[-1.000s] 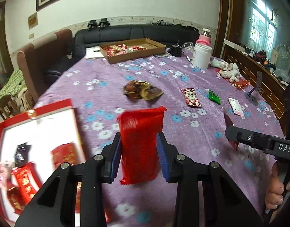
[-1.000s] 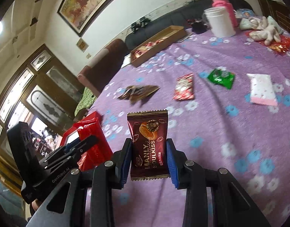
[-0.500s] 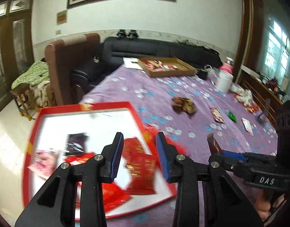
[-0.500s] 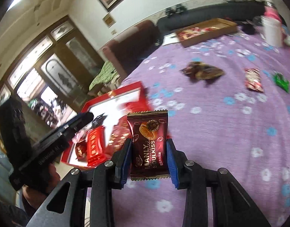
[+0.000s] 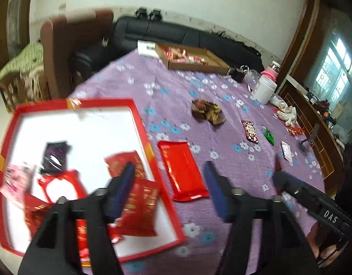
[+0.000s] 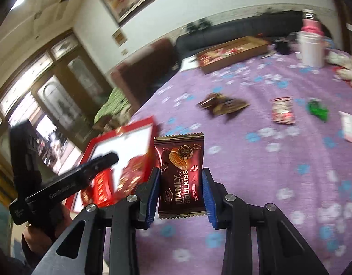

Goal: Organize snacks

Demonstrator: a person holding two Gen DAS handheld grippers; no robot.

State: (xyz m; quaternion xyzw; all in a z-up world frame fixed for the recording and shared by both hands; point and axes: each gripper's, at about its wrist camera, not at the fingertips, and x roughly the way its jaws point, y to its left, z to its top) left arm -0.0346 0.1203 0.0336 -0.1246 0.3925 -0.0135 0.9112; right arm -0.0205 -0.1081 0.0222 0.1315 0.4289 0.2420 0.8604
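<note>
My left gripper [image 5: 169, 168] hangs over the right rim of the red tray [image 5: 72, 105], and its jaws are opening. The red snack packet [image 5: 182, 169] sits below, between the blue pads but free of them, on the purple cloth just outside the tray. Several red, pink and dark packets lie inside the tray. Upright in my right gripper [image 6: 180, 171], which is shut on it, stands a dark brown almond chocolate packet [image 6: 180, 158]. It is held above the cloth, just right of the tray [image 6: 121, 142]. The left gripper [image 6: 72, 183] shows at the left of the right wrist view.
Loose snacks lie mid-table: brown wrappers [image 5: 208, 112], a red-and-white packet [image 5: 250, 130], a green one [image 5: 269, 136] and a white-pink one [image 5: 286, 151]. A cardboard box [image 5: 187, 59] of snacks and a white jar [image 5: 265, 89] stand at the far side. An armchair and a sofa lie beyond.
The left gripper swung left to the red tray, spread its jaws and let go of the red packet, which now lies beside the tray. The right gripper followed, still holding the brown packet.
</note>
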